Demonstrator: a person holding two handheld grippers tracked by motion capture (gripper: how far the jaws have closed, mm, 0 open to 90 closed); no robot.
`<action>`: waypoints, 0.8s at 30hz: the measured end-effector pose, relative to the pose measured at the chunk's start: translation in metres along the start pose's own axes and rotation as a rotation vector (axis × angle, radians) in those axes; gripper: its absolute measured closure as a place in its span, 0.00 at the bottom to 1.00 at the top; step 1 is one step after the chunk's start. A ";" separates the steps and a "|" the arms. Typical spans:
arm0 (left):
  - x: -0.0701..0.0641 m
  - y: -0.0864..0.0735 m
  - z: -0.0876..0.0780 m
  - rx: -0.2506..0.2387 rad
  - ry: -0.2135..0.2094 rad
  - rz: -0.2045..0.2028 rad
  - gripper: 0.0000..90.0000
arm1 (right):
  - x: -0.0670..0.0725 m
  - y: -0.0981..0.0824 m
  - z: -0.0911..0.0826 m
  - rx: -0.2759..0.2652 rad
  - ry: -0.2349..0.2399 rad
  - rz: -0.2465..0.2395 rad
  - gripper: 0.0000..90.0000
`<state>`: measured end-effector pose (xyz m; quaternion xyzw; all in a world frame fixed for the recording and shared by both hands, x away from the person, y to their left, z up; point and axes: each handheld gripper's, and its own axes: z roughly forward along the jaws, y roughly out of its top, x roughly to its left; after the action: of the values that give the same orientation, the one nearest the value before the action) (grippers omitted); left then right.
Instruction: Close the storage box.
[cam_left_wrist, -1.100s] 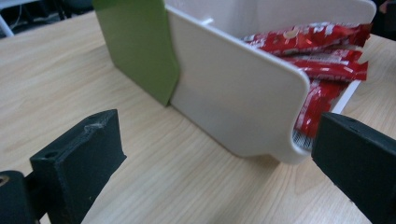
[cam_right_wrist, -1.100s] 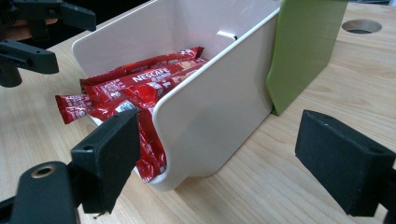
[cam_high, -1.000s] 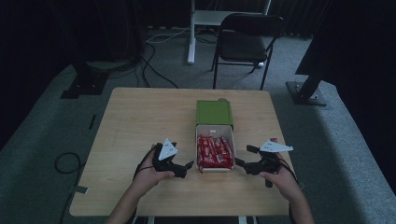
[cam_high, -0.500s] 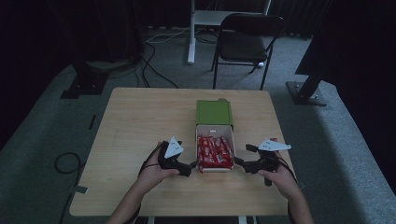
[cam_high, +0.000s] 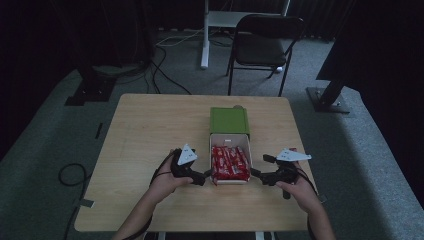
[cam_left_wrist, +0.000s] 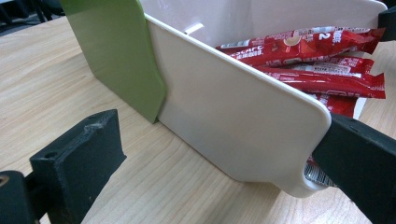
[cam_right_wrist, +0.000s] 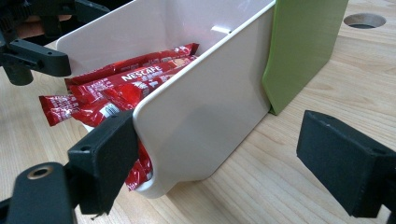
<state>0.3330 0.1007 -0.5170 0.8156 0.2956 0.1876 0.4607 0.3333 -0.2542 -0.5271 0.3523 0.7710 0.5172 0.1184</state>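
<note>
— Where is the white tray (cam_high: 229, 140) placed?

— It is set on the wooden table (cam_high: 150, 130), toward the person's edge and a little right of the middle. Its far end is tucked into a green sleeve (cam_high: 229, 120), which is seen lying behind it in the high view. Red sachets (cam_high: 229, 162) are heaped inside; several are seen sticking out past the tray's near rim in both gripper views.

— How is the left gripper (cam_high: 204, 177) positioned?

— It is held at the tray's near left corner. In the left gripper view the white side wall (cam_left_wrist: 233, 116) is framed between the two black jaws, which are spread wide. One jaw is met by the wall's near corner at the right of that view; whether they actually touch cannot be told. The other jaw is kept well clear over bare wood. Nothing is clamped.

— And the right gripper (cam_high: 256, 173)?

— It is mirrored at the near right corner. Its jaws are likewise parted: one is laid against the end of the tray wall (cam_right_wrist: 205, 112), beside the overhanging sachets (cam_right_wrist: 116, 88), while the other is left apart above the table (cam_right_wrist: 280, 154). No grip is closed on the tray.

— Is anything else seen?

— A folding chair (cam_high: 265, 45) is stood beyond the table on the grey carpet.
</note>
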 end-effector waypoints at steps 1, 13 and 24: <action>0.000 0.000 0.000 0.003 0.001 0.004 0.03 | 0.000 0.000 0.000 0.000 0.000 0.001 0.14; 0.005 0.003 0.000 -0.002 0.010 -0.006 0.03 | 0.000 0.001 0.004 -0.004 0.001 0.007 0.13; 0.010 0.006 0.001 0.004 0.014 -0.003 0.03 | -0.002 0.003 0.007 0.000 -0.003 0.007 0.13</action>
<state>0.3429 0.1039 -0.5125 0.8148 0.3004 0.1922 0.4572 0.3392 -0.2499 -0.5278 0.3559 0.7696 0.5169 0.1176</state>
